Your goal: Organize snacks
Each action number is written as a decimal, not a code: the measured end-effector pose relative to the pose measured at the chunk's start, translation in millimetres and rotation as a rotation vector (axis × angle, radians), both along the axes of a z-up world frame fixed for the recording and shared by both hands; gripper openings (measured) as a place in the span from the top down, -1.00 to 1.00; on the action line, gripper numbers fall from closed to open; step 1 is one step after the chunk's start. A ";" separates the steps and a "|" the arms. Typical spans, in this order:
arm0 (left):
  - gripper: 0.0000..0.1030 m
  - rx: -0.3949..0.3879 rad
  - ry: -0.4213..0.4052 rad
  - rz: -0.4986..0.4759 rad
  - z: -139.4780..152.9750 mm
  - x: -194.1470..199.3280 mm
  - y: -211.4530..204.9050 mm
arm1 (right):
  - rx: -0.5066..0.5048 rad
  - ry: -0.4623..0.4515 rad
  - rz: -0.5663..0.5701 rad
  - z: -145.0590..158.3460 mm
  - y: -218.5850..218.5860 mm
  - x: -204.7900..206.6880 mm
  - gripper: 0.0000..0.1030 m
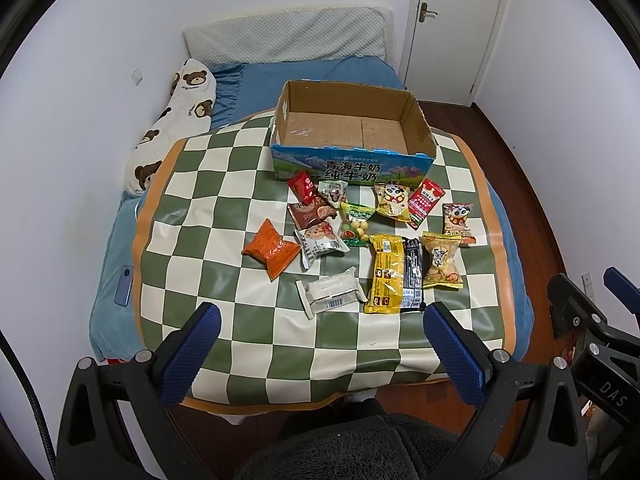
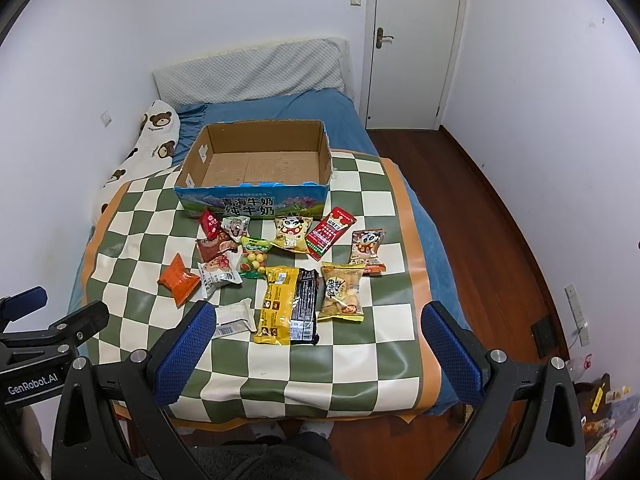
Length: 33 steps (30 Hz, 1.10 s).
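An empty cardboard milk box (image 1: pixel 352 120) (image 2: pixel 256 164) stands at the far side of a green-and-cream checkered mat (image 1: pixel 224 248) (image 2: pixel 360 344) on a bed. Several snack packets lie in front of it: an orange packet (image 1: pixel 271 249) (image 2: pixel 179 279), a white packet (image 1: pixel 332 292) (image 2: pixel 234 317), a yellow packet (image 1: pixel 386 274) (image 2: pixel 277 304), a black packet (image 1: pixel 413 276) (image 2: pixel 307 304) and a red packet (image 1: pixel 426 202) (image 2: pixel 330 232). My left gripper (image 1: pixel 320 356) is open and empty above the mat's near edge. My right gripper (image 2: pixel 318 356) is open and empty too.
A bear-print pillow (image 1: pixel 176 120) (image 2: pixel 148 140) lies at the left, a grey pillow (image 1: pixel 288 36) at the headboard. A phone (image 1: pixel 125 286) lies on the blue sheet. A white door (image 2: pixel 416 40) and wooden floor (image 2: pixel 492 232) are to the right. White walls close in left.
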<state>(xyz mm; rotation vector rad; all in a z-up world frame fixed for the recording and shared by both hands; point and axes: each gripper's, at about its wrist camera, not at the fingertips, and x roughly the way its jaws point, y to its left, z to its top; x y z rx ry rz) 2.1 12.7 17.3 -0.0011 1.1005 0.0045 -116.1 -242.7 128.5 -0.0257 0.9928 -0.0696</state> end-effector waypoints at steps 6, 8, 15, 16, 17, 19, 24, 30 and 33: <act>-1.00 0.001 -0.001 0.001 -0.7 -1.0 0.0 | 0.005 0.005 -0.002 -0.3 0.0 1.0 -1.00; -1.00 0.003 -0.001 0.007 -2.5 2.7 1.1 | 0.011 0.013 -0.008 -4.0 0.3 3.8 -1.00; -1.00 0.057 0.079 0.024 -55.2 64.7 -4.5 | 0.071 0.102 -0.059 -60.4 -20.3 42.5 -1.00; -1.00 0.070 0.105 0.025 -69.4 76.8 -7.0 | 0.076 0.124 -0.075 -73.6 -24.5 50.1 -1.00; -1.00 0.066 0.138 0.017 -84.9 89.5 -10.1 | 0.084 0.148 -0.091 -87.4 -29.9 57.8 -1.00; -1.00 0.055 0.195 0.008 -111.5 107.5 -16.1 | 0.109 0.188 -0.119 -115.5 -44.9 73.6 -1.00; -1.00 -0.015 0.354 -0.050 -187.5 148.8 -46.9 | 0.154 0.286 -0.189 -186.1 -81.9 106.5 -1.00; -1.00 -0.070 0.531 -0.111 -275.2 185.5 -97.3 | 0.222 0.375 -0.241 -255.0 -119.9 136.1 -0.99; -1.00 -0.090 0.605 -0.123 -314.2 200.6 -116.8 | 0.245 0.406 -0.241 -276.7 -130.1 145.5 -0.97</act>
